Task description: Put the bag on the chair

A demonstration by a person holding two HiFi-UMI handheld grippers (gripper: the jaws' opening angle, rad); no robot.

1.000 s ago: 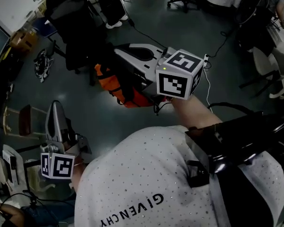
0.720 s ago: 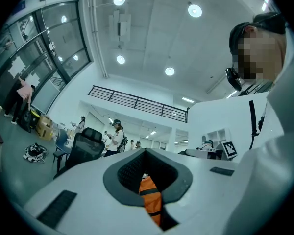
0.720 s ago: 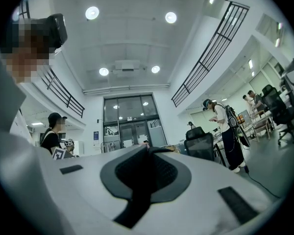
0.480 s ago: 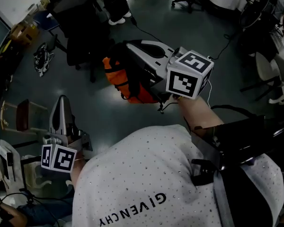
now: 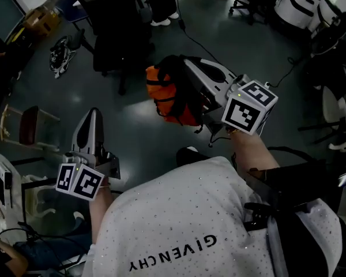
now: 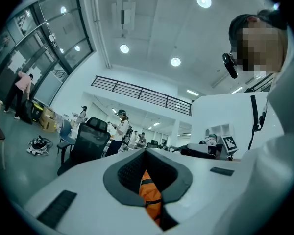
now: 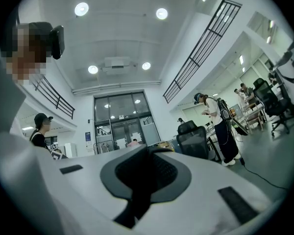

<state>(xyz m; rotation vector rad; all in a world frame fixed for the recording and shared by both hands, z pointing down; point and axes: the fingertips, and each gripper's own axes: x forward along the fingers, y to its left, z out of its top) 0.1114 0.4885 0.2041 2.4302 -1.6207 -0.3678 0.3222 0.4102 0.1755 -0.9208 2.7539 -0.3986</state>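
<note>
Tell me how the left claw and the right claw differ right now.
The right claw is shut on the orange bag, which hangs from it; the left claw grips nothing. In the head view the right claw reaches farther ahead, while the left claw sits nearer the person. Both have their jaws together and carry a marker cube.
</note>
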